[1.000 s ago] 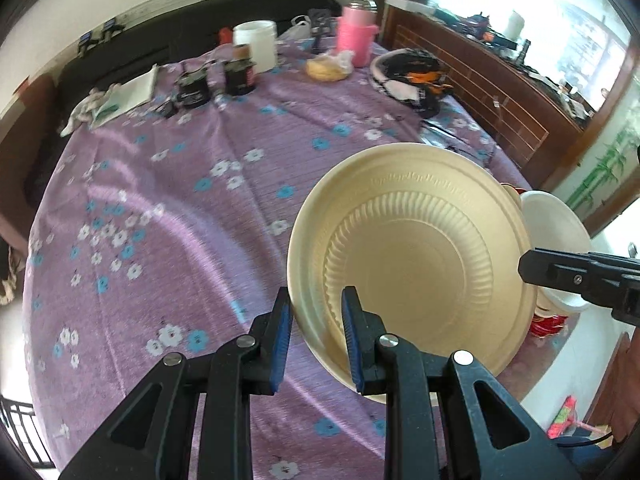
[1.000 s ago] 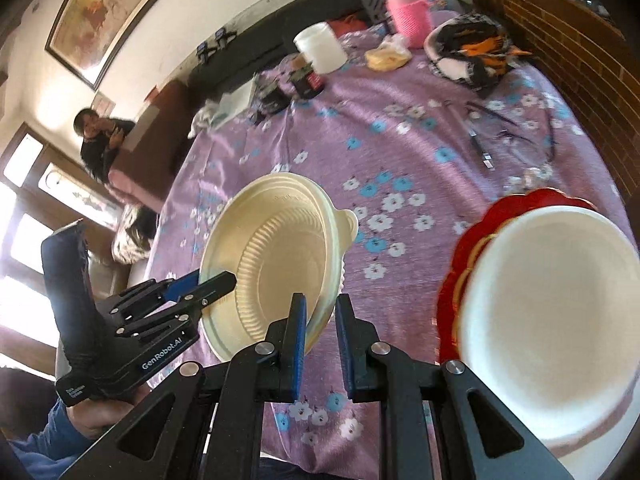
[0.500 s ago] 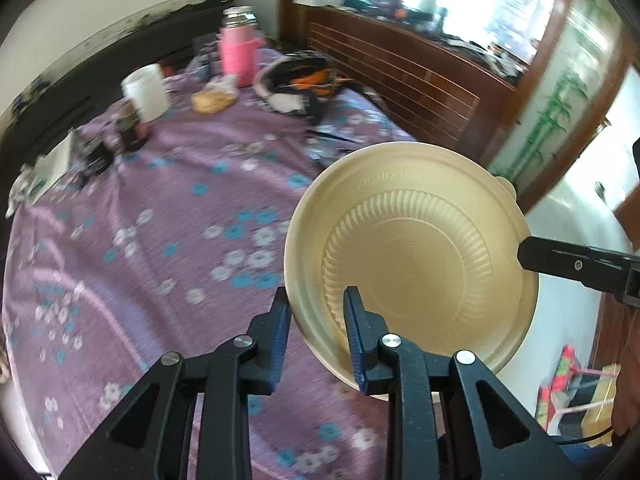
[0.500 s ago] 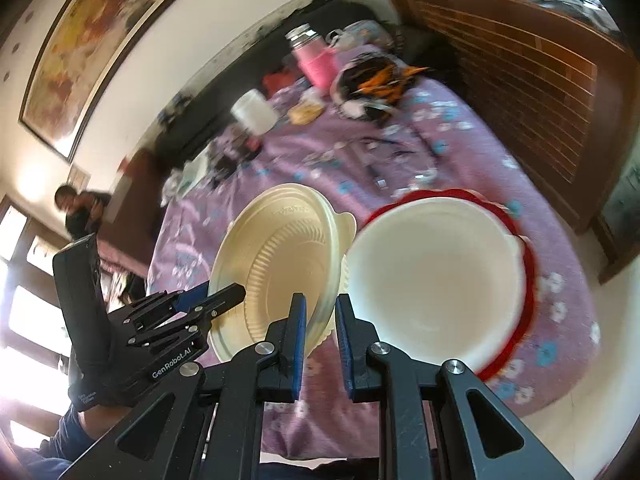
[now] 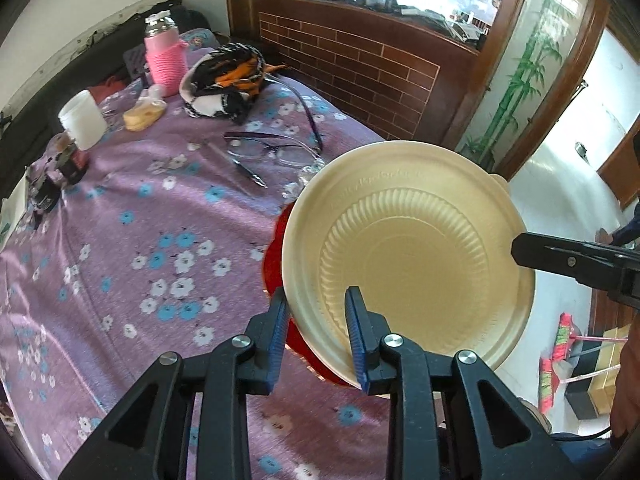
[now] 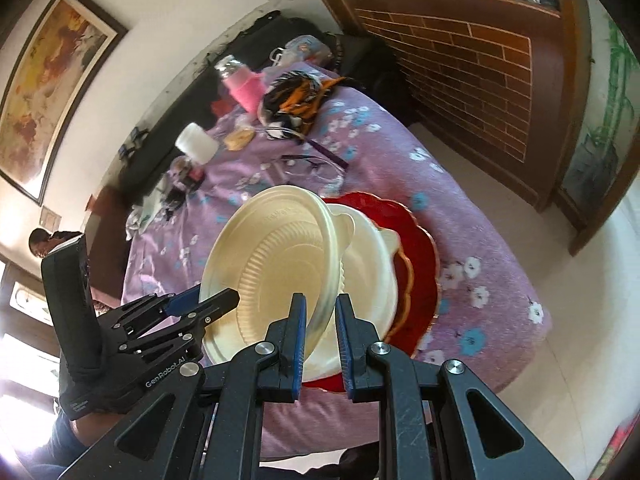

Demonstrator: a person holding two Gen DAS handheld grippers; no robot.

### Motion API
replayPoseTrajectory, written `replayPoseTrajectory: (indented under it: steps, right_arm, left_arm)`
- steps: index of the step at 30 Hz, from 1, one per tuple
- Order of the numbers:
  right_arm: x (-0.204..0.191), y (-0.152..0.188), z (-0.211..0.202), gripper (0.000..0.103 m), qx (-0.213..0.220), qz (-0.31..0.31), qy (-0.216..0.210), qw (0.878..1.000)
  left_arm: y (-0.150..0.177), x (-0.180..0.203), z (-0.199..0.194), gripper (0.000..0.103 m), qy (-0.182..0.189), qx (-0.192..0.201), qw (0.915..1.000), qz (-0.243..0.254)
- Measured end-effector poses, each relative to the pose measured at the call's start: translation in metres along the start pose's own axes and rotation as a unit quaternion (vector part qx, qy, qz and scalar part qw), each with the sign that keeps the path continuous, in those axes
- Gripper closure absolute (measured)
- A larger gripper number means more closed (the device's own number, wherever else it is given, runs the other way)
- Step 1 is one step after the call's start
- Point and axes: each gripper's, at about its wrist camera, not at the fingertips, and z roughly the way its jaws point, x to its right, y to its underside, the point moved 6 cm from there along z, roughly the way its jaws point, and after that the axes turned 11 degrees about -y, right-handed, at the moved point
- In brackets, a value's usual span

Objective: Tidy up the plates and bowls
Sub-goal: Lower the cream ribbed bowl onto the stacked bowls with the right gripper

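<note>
Both grippers carry one cream bowl (image 5: 408,256) in the air, tilted on edge, directly above the stack at the desk's (image 5: 120,240) near corner. The left gripper (image 5: 316,320) pinches the bowl's near rim, its jaws slightly parted around the rim's thickness; the right gripper (image 6: 320,320) is pressed onto the opposite rim. The stack consists of a white bowl (image 6: 368,272) seated on a red scalloped plate (image 6: 420,264); whether more plates lie beneath cannot be determined. Progress assessment: one bowl is already stacked, a second is positioned for placement, and the remaining step is to level the cream bowl and lower it into the white bowl. Count visible: two bowls, at least one red plate. Unrelated items on the desk: one pink flask (image 5: 164,60), one white cup (image 5: 82,120), one pair of glasses (image 5: 272,148), one pen (image 5: 250,172).
</note>
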Motion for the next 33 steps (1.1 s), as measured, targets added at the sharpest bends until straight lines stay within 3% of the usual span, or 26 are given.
replayPoseTrajectory:
  steps: [10, 33]
  right_arm:
    - [0.029, 0.004, 0.011, 0.086, -0.018, 0.022, 0.005, 1.0]
    - [0.022, -0.005, 0.028, 0.086, -0.03, 0.004, 0.015, 0.999]
  left_arm:
    - [-0.001, 0.008, 0.01, 0.077, -0.006, -0.007, 0.9999, 0.004]
    - [-0.002, -0.001, 0.009, 0.076, -0.018, 0.0, 0.9998, -0.006]
